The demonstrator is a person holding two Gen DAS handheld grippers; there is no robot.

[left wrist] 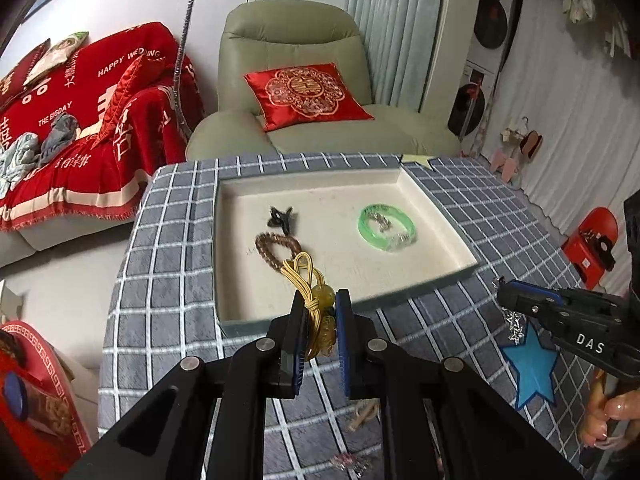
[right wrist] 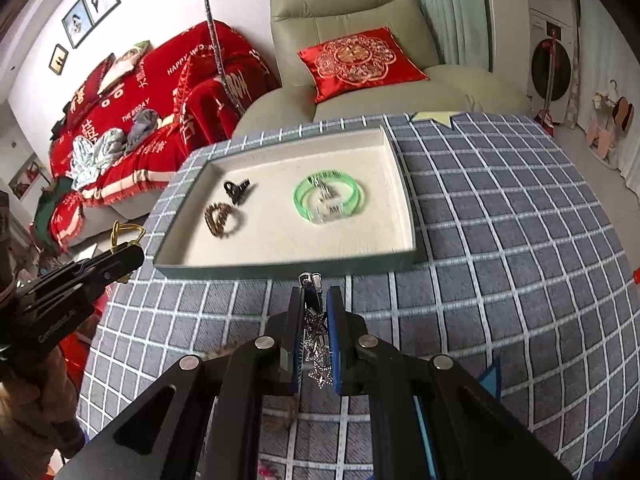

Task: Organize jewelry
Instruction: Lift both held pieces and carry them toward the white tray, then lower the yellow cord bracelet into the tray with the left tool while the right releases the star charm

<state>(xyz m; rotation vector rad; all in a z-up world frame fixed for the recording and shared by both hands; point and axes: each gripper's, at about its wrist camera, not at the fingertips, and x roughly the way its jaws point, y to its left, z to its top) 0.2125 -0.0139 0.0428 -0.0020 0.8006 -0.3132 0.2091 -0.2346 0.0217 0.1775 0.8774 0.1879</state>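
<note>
Tools close on jewelry above the checked desk: the left tool, bottom centre, pinches a gold cord bracelet, the right tool a silver star chain, each best lowered over the tray's bare lining before letting go.
</note>
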